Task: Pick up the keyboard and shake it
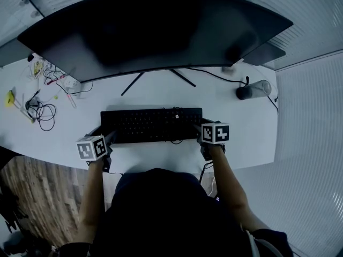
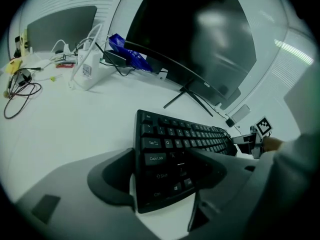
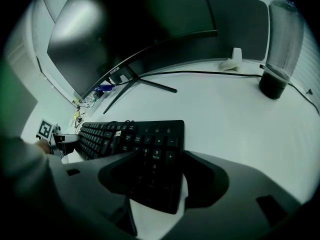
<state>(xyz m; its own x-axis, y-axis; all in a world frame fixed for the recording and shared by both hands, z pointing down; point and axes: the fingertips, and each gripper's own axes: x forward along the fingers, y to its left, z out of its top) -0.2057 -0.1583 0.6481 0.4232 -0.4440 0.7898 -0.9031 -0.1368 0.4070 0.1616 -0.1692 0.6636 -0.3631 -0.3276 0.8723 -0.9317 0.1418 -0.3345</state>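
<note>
The black keyboard (image 1: pixel 151 125) is lying flat on the white surface (image 1: pixel 241 138), with a wide dark monitor (image 1: pixel 155 28) standing just beyond it. The left tongs (image 1: pixel 110 138) are meeting its left end and the right tongs (image 1: pixel 199 133) its right end. Loose cables (image 1: pixel 42 114) are sprawling out on the left.

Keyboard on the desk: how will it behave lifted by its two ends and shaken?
Probably stiff: the keyboard is a flat slab, straddled at its ends by the left tool and right tool. Likely light, being thin. The cable lying on its keys may slide off.
</note>
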